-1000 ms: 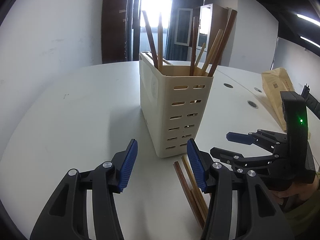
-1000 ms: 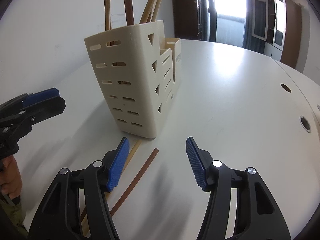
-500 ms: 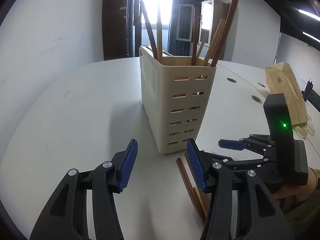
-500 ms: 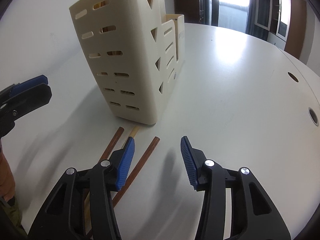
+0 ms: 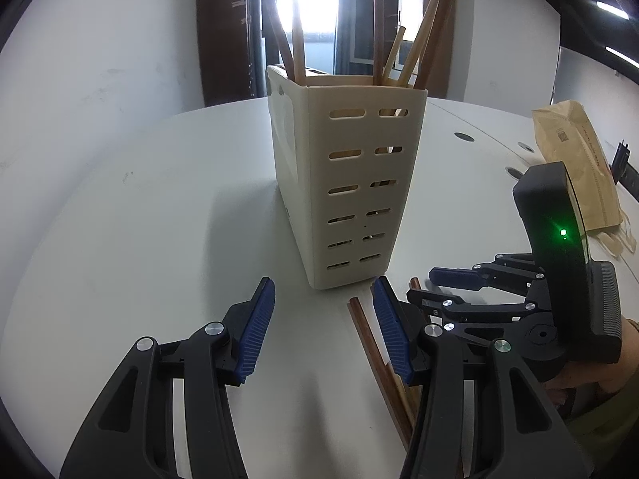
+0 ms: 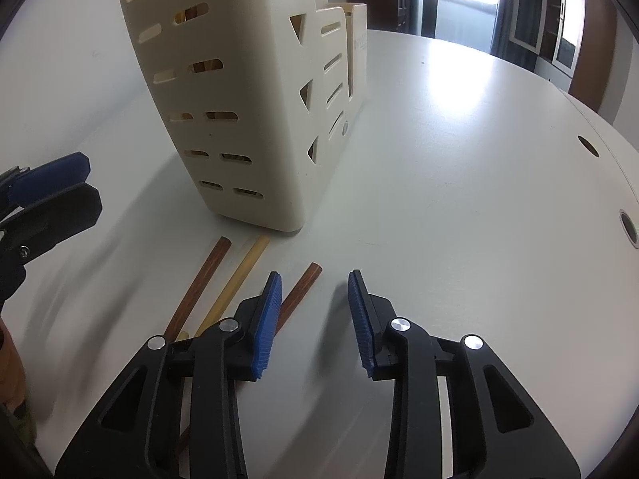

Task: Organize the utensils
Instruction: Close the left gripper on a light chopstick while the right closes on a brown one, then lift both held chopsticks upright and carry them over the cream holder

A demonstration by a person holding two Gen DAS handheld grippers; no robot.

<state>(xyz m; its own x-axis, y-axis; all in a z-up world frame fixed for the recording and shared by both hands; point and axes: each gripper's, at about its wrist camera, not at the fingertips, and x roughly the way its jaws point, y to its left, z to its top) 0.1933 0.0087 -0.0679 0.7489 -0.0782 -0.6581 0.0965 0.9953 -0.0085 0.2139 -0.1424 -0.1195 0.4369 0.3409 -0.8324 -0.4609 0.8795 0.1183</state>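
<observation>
A cream slotted utensil holder (image 5: 351, 183) (image 6: 239, 111) stands on the white table, with several wooden chopsticks (image 5: 403, 56) upright in it. Three loose chopsticks lie by its base: a dark brown one (image 6: 203, 279), a pale one (image 6: 239, 275) and a reddish-brown one (image 6: 301, 289). My right gripper (image 6: 315, 315) (image 5: 439, 287) hangs low over the reddish-brown stick. Its jaws are closing, the stick runs under the left pad, and neither pad presses on it. My left gripper (image 5: 325, 331) (image 6: 72, 189) is open and empty, just in front of the holder's base.
A brown paper bag (image 5: 575, 159) lies at the far right of the table. Round cable holes (image 6: 629, 225) (image 5: 463, 137) sit in the tabletop. A hand holds the right gripper's handle (image 5: 575, 375). White wall to the left, cabinets and a bright window behind.
My right gripper has sunk toward the loose chopsticks and its jaws have narrowed. The left gripper has dropped slightly closer to the holder, with its opening unchanged.
</observation>
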